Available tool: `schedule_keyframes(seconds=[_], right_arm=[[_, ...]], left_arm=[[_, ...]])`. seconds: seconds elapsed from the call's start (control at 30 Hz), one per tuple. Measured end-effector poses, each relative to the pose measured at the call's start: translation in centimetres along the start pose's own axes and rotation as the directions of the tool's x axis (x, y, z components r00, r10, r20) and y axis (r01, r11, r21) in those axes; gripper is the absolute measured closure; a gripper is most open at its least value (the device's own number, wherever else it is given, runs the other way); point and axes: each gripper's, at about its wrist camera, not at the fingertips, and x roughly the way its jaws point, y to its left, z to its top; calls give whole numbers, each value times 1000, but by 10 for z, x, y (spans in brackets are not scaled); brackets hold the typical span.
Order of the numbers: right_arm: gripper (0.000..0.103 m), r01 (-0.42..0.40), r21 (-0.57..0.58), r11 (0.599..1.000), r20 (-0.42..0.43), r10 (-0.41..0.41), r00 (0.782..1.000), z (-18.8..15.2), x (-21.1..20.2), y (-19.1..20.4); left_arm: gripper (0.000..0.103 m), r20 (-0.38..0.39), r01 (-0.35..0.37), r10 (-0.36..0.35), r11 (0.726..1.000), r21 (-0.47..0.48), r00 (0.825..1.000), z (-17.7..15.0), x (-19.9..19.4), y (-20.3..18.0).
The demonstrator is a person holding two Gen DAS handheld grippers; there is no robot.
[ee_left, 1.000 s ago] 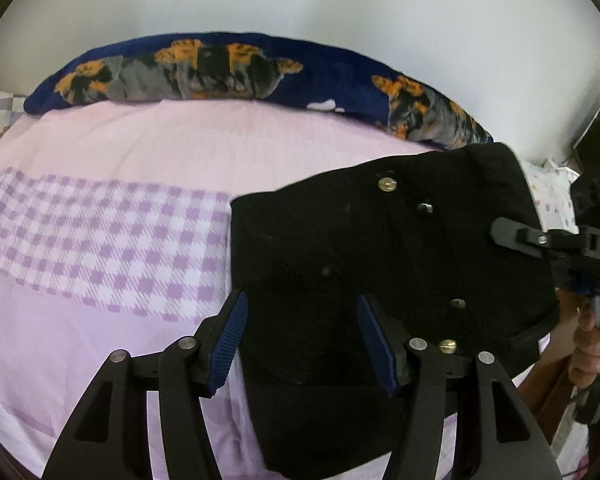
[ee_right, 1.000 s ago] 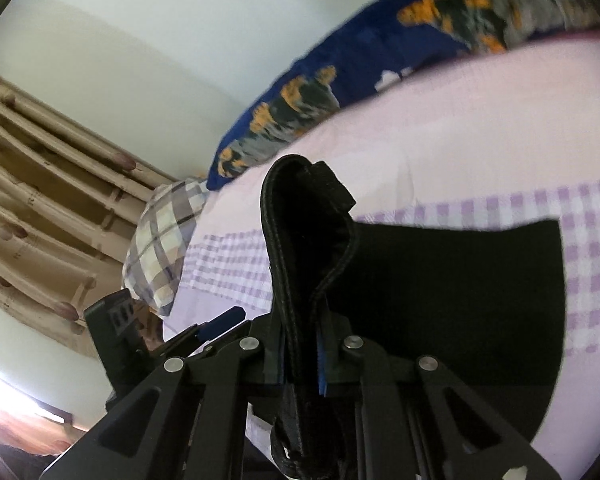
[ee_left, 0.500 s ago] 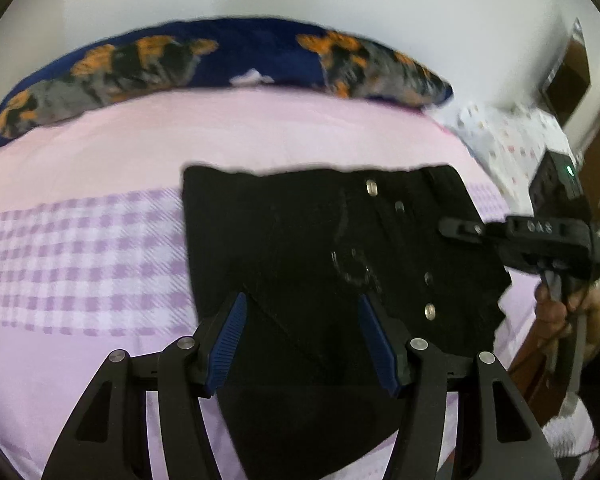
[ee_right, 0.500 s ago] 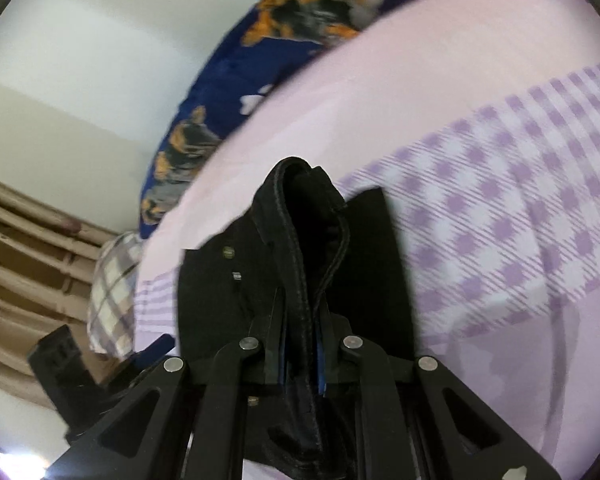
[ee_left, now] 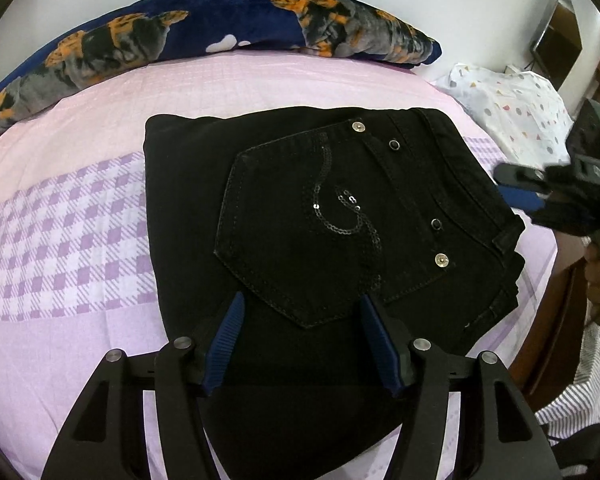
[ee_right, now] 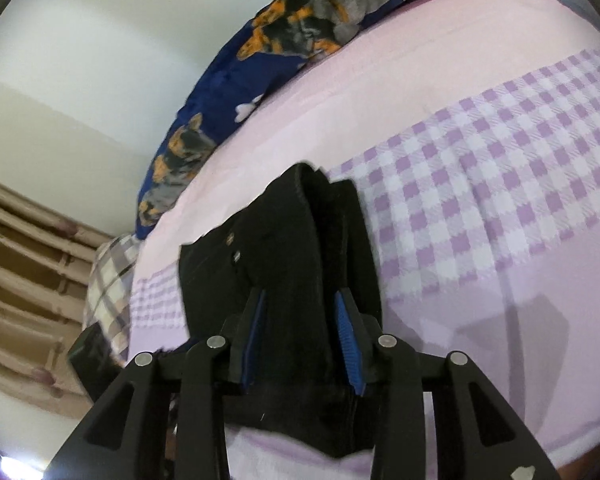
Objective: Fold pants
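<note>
Left wrist view: the open left gripper [ee_left: 300, 340] hides the near edge of the folded pants [ee_left: 320, 208]. Right gripper [ee_right: 300, 336], fingers parted, straddles a raised pants fold; contact unclear.

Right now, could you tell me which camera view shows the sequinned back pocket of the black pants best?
The left wrist view: the back pocket faces the camera whole, with its stitched outline and sequin swirl clear on the folded black pants. The right wrist view sees the pants edge-on between the right gripper fingers, showing only a bunched edge and two small studs.
</note>
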Motion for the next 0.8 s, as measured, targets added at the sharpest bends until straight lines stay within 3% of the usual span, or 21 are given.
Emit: schedule_keyframes(seconds=[0.13,0.23,0.37,0.6,0.73,0.8], right_arm=[[83,-14,-21,1000,-43,13,999,-11,-2,2],[83,-26,0,1000,-59,26,998,-14,4,-2],[84,-128,13,992,-31,129,991,-14,4,2],[93,40,-85,996,-8,-41,999,-17,9,25],[94,13,-58,998,79,-9,997,-19,-17,34],[94,24,-63,998,84,-19,996,-23,-22,39]], left_arm=[[42,-2,14,-14,1000,-15,1000,-4,-4,2],[42,-7,16,-17,1000,-19,1000,-6,-7,3],[41,-10,25,-25,999,-28,1000,-10,-9,4],[41,-22,11,-11,1000,-18,1000,-11,-11,0],[41,-18,20,-20,1000,-7,1000,-12,-17,-3],[41,-26,14,-14,1000,-1,1000,-13,-20,-4]])
